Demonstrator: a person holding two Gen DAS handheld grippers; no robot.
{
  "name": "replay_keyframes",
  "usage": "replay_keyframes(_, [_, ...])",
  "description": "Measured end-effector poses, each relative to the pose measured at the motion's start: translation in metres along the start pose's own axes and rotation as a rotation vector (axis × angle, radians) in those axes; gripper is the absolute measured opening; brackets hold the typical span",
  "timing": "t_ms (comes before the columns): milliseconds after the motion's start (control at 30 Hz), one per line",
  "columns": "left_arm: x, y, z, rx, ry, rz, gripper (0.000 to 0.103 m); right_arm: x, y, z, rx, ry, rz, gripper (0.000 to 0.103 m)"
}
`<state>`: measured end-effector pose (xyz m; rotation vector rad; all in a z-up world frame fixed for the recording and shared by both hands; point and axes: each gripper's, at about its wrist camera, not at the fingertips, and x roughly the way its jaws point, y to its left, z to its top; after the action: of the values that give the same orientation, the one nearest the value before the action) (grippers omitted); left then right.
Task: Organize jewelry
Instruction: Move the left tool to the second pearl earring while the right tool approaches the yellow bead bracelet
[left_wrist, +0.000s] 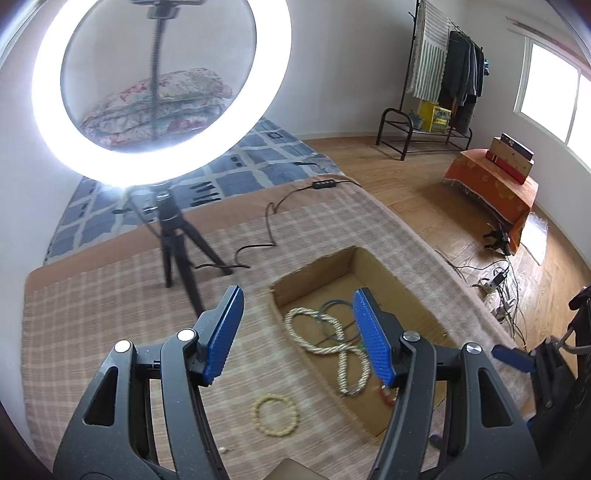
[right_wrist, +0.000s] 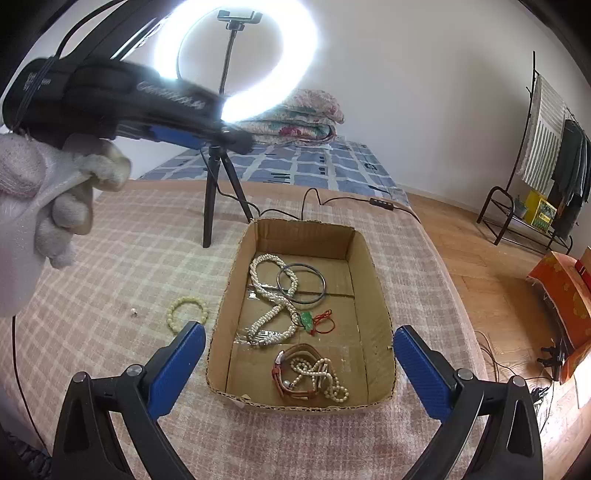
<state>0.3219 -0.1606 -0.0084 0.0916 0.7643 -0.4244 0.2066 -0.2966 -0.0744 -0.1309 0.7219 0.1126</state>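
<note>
Checked bedcover: my left gripper (left_wrist: 295, 332) and right gripper (right_wrist: 299, 363) released, empty. Bead bracelet (right_wrist: 187, 310) lies flat left of cardboard box (right_wrist: 376, 295), nearer left gripper.

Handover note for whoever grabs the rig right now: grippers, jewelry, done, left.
Left gripper: open, nothing between its pads, up over the bed beside the box.
Right gripper: wide open, empty, in front of the near end of the cardboard box.
In the box: long pearl necklace, dark bangle, green pendant on red cord, red-strap watch tangled with a short pearl strand.
Still out on the blanket, left of the box: yellow bead bracelet and a tiny loose piece, too small to identify.
Left: get those two into the box.
</note>
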Motion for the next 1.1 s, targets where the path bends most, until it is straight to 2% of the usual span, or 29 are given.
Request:
replay_keyframes(300, [-0.02,0.053,-0.035,-0.026,0.025,0.051,0.064,-0.013,0.025,0.002,-0.052,-0.092,0.094,0.103])
replay_keyframes(400, [-0.026,0.067,-0.049,-0.035,0.039,0.06,0.064,-0.012,0.037,0.003,-0.08,-0.094,0.143,0.096])
replay_keyframes(467, [-0.029,0.076,-0.06,-0.047,0.051,0.061,0.064,-0.008,0.045,0.003,-0.1,-0.08,0.165,0.087])
replay_keyframes(633, [-0.03,0.095,-0.082,-0.071,0.08,0.058,0.063,0.004,0.064,0.0,-0.144,-0.038,0.223,0.075])
replay_keyframes(667, [-0.029,0.099,-0.086,-0.077,0.088,0.053,0.062,0.007,0.068,0.0,-0.15,-0.028,0.237,0.073])
replay_keyframes(700, [-0.028,0.101,-0.09,-0.081,0.097,0.048,0.056,0.009,0.071,-0.001,-0.155,-0.019,0.251,0.071])
replay_keyframes(833, [-0.02,0.106,-0.11,-0.087,0.147,0.014,0.043,0.019,0.083,-0.005,-0.179,0.033,0.312,0.06])
replay_keyframes(1000, [-0.001,0.111,-0.134,-0.111,0.226,-0.036,0.032,0.036,0.098,-0.012,-0.204,0.096,0.349,0.052])
replay_keyframes(1100, [0.01,0.113,-0.146,-0.122,0.26,-0.061,0.03,0.047,0.106,-0.015,-0.221,0.136,0.371,0.045])
